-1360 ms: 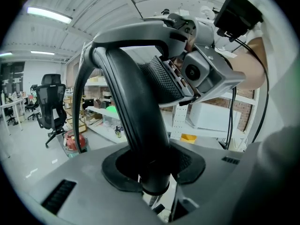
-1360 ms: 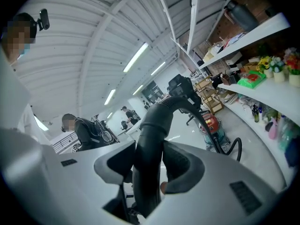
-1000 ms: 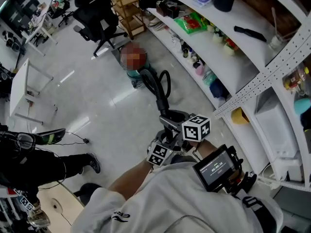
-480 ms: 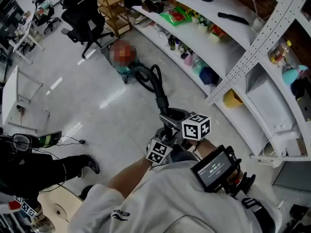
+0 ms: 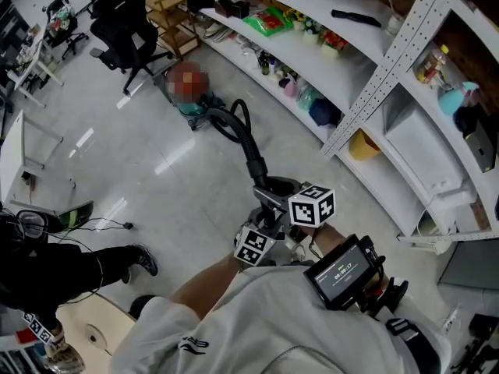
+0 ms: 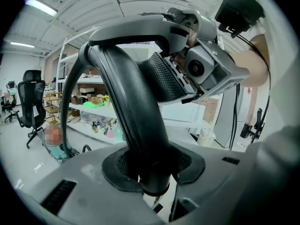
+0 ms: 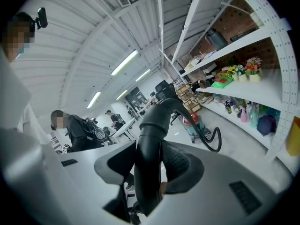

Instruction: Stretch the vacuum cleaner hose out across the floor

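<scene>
Wrist screen point(image 5: 341, 271) digits, apparently too small to read.

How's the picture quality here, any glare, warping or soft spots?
Head view: evenly lit, sharp, pale glare streaks on the shiny floor. Left gripper view: strong fisheye, dark corners; the close hose looms large and slightly soft. Right gripper view: same warping bends the shelves, and the ceiling lights blow out white.

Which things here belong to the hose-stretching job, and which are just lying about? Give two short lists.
Job in hand: hose; vacuum cleaner; left gripper and right gripper, both clamped on the hose.

Lying about: office chair; wooden trolley; green packet.
</scene>
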A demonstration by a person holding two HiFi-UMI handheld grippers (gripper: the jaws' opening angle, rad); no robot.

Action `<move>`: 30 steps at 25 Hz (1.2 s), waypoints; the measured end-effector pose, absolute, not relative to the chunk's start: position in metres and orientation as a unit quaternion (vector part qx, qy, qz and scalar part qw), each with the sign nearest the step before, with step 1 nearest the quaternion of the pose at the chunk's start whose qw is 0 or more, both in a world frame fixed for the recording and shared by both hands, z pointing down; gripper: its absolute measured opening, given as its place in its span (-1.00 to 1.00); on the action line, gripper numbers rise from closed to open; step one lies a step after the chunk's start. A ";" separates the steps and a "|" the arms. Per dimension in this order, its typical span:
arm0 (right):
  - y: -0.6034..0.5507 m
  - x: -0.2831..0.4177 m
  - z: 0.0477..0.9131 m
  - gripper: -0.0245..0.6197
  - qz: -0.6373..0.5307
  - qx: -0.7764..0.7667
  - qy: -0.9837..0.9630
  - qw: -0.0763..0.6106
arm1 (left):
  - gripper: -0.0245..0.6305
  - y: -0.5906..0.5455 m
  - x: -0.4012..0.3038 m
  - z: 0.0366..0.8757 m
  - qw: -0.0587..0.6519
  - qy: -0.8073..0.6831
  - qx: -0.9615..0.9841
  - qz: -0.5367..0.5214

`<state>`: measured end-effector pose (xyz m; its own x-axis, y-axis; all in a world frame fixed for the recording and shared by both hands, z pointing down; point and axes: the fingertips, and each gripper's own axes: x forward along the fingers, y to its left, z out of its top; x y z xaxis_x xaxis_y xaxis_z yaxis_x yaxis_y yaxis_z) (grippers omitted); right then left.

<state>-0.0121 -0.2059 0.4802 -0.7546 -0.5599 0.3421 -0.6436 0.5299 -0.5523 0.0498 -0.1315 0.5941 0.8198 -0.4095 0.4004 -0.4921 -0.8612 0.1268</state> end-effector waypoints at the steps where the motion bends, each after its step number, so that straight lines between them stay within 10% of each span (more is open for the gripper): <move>1: -0.199 -0.010 0.481 -0.38 0.340 0.343 -0.873 0.063 | -0.56 -0.125 0.053 0.595 0.114 -0.239 0.947 0.184; 30: -0.022 0.091 0.484 -0.38 0.348 0.343 -0.871 0.048 | -0.55 0.056 0.153 0.597 0.120 -0.231 0.944 0.203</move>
